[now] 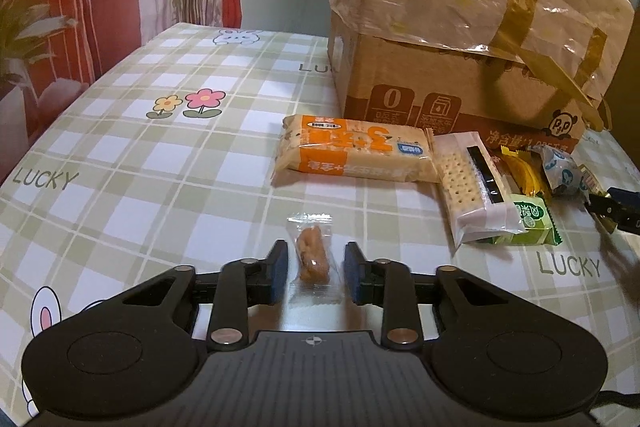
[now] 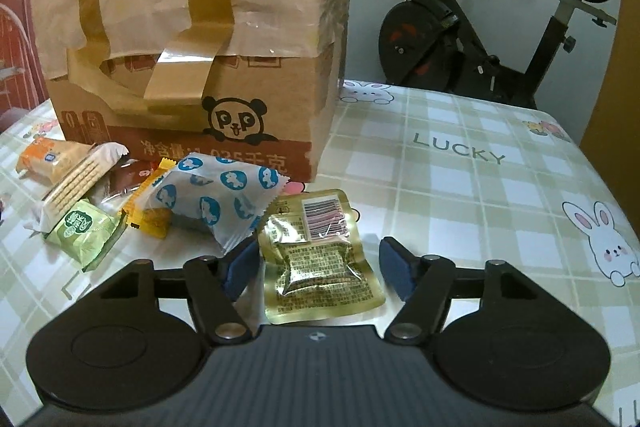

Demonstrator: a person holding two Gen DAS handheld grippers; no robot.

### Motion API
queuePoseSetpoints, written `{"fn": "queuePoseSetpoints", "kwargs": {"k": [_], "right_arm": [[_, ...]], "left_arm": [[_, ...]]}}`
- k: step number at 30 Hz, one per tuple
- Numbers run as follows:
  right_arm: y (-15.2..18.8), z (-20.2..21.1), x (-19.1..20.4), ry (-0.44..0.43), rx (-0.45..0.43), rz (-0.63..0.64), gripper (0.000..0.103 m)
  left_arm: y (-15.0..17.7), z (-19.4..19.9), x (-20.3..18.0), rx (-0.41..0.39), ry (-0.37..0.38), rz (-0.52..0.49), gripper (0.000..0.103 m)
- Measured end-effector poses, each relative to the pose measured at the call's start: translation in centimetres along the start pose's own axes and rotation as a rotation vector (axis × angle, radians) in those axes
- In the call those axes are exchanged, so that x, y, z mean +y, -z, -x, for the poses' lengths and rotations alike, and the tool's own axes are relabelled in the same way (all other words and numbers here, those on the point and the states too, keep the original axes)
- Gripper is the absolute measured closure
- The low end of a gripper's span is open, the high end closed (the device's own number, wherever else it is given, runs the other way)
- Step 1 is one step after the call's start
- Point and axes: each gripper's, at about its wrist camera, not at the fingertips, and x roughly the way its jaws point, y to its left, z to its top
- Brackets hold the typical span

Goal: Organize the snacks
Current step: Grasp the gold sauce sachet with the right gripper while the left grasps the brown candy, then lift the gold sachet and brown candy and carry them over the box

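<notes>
Both grippers parked over snacks, nothing grabbed yet

My left gripper (image 1: 314, 273) sat apart around a clear-wrapped cookie (image 1: 312, 259), lower centre of the frame; my right gripper (image 2: 320, 267) stood wide around a gold foil pouch (image 2: 320, 259), pads not touching, cardboard box (image 2: 192, 67) behind it.

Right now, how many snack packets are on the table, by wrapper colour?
Clear packets: 2
Orange packet: 1
Green packet: 1
Yellow packet: 1
Gold packet: 1
Blue-spotted white packet: 1
Brown packet, mostly hidden: 1
Total: 8
</notes>
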Motion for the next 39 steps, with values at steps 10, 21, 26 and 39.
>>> {"fn": "queuePoseSetpoints", "kwargs": {"k": [10, 21, 26, 39], "right_arm": [[0.5, 1.0, -0.5, -0.029, -0.038, -0.042, 0.048], [0.5, 0.7, -0.1, -0.017, -0.022, -0.030, 0.045], [0.5, 0.6, -0.1, -0.018, -0.022, -0.028, 0.045], [0.6, 1.1, -0.4, -0.026, -0.031, -0.052, 0.048]], "left_arm": [[-0.1, 0.5, -0.3, -0.035, 0.047, -0.008, 0.081], [0.1, -0.2, 0.0, -0.016, 0.066, 0.008, 0.081], [0.1, 0.2, 0.0, -0.029, 0.069, 0.005, 0.081], [-0.1, 1.2, 0.2, -0.059, 0.074, 0.010, 0.081]]}}
